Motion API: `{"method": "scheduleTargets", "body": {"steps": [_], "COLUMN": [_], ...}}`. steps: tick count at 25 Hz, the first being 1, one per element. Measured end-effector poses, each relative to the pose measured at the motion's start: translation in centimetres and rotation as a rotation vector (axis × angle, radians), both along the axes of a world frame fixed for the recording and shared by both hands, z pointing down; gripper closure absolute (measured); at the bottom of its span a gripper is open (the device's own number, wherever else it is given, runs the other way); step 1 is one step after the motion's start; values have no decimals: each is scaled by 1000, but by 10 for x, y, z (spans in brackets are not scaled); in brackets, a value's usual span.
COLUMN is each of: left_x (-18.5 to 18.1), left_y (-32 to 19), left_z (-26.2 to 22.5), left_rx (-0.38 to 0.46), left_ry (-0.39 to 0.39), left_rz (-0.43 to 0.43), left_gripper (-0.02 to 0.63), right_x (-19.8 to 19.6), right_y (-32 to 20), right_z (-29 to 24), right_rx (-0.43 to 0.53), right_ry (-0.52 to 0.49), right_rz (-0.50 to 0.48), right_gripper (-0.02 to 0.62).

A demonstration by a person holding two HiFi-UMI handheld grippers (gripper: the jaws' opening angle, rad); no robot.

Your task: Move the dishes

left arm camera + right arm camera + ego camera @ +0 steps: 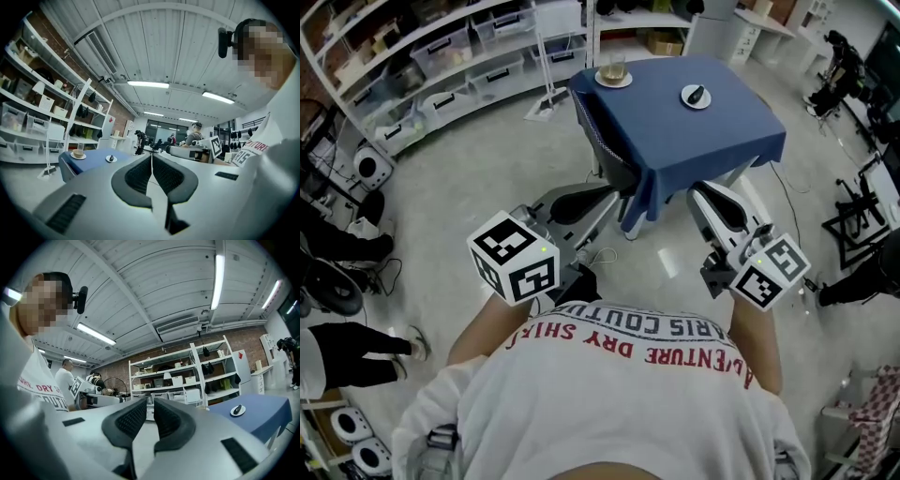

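1. Saucer (613, 79) carrying a glass sits at the far left corner of the blue-clothed table (712, 150). Small plate (696, 97) with a dark item sits to its right, apart.
2. Left gripper (151, 156): jaws together, nothing between, short of the table's near edge.
3. Right gripper (150, 405): jaws a thin slit apart, empty, also short of the table.
4. Shelves (441, 66) with bins stand beyond.
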State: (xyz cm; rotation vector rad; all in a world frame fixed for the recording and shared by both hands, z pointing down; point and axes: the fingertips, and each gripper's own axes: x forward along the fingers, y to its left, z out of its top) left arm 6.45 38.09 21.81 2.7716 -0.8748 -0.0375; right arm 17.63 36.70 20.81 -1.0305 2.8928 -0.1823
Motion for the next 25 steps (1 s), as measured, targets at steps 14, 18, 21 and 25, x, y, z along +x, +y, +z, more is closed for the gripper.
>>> {"method": "scheduleTargets", "body": {"steps": [14,18,21,25], "left_x": [-33,-49,-61,-84], "left_y": [-160,-214,-255,-311], "left_z": [11,11,12,15], "left_rx": [-63,-77,-91,-101], "left_ry": [-2,-8,-16,-16], "left_rz": [32,48,65,80], "left_gripper": [574,574,574,574], "right_x": [-21,-40,-51,-69], "right_y": [-153,-204,-245,-301], "right_z": [14,15,19,25], "right_rx": [-5,-8,-21,-33], "right_ry": [30,48,56,78], "right_rz": [110,124,146,183], "right_gripper": [248,241,239,235]}}
